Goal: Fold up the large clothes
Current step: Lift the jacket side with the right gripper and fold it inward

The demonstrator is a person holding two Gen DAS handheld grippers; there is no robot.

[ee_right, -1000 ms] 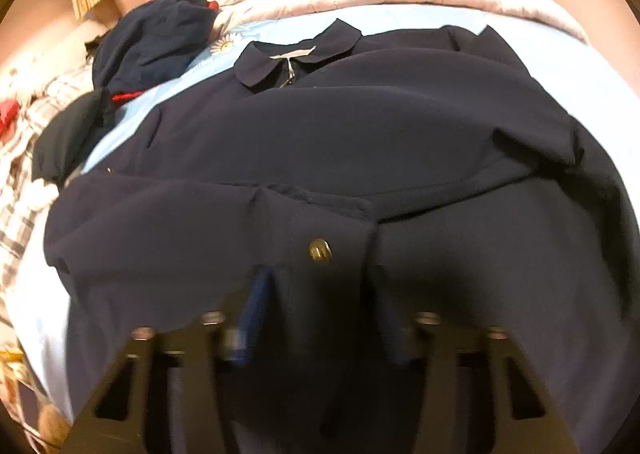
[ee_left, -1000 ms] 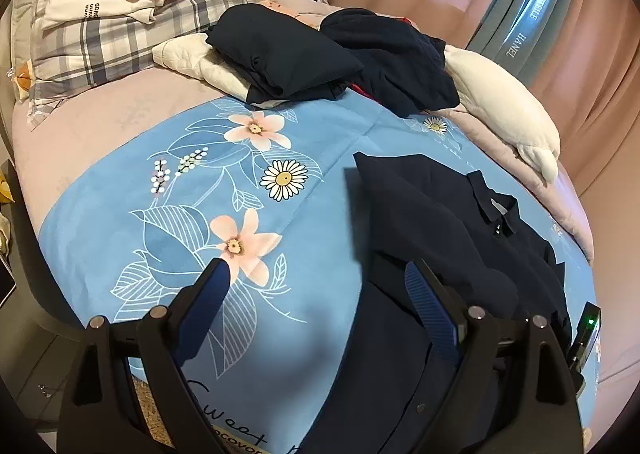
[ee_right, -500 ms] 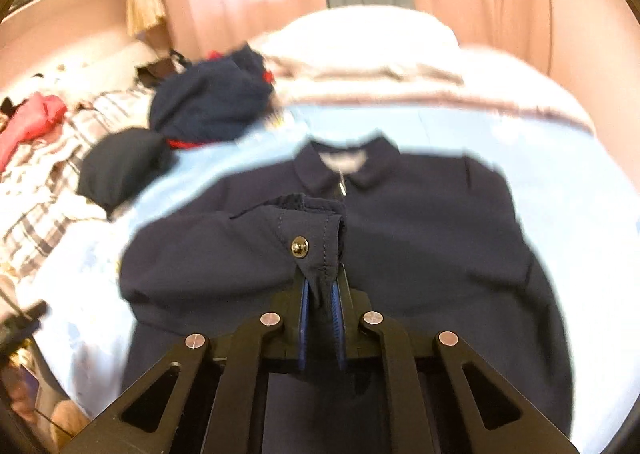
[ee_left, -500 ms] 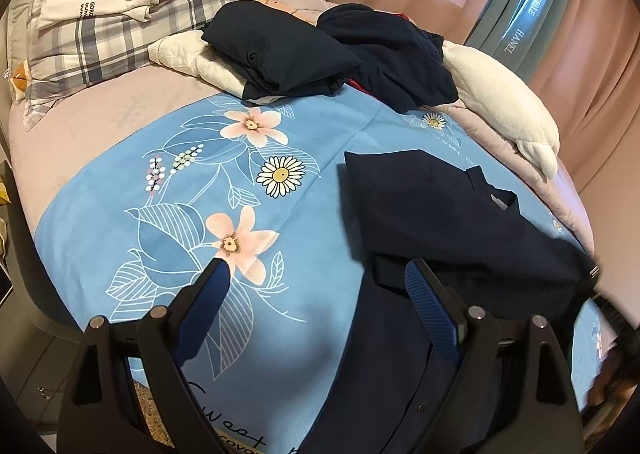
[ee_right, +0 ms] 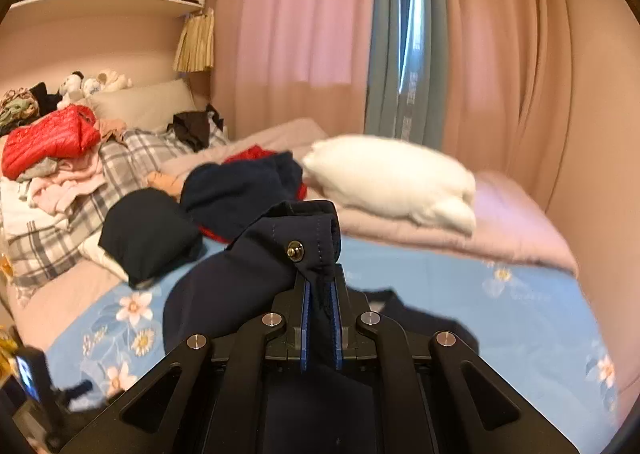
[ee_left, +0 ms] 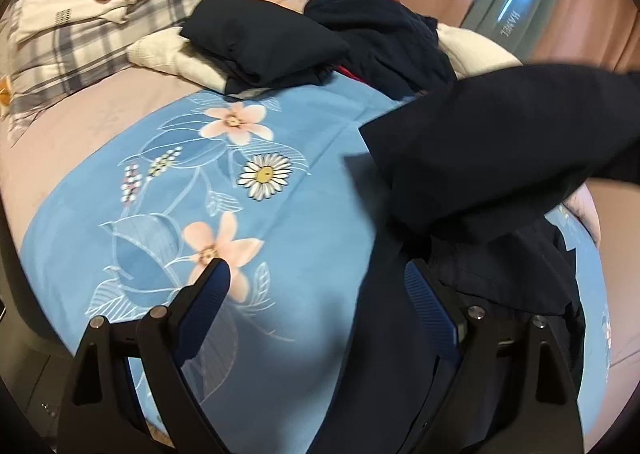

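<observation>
1. Since the earlier frames we have raised the cuff (ee_right: 310, 242) of the navy jacket (ee_left: 400, 334) well clear of the bed (ee_left: 80, 141); the sleeve (ee_left: 500, 133) now hangs in the air across the right of the left wrist view, where before it lay flat.
2. Our right gripper (ee_right: 320, 318) has just been closing and now pinches the cuff, cloth between the blue pads just below the snap button (ee_right: 295, 250).
3. Our left gripper (ee_left: 316, 294) stands wide open and empty, low over the blue flowered cover (ee_left: 168, 213) at the jacket's near edge.
4. We judge the sleeve fold is under way: the lifted sleeve must next cross the body.
5. Most of the jacket lies on the cover, its length running away from us, collar presumably far, hidden now.
</observation>
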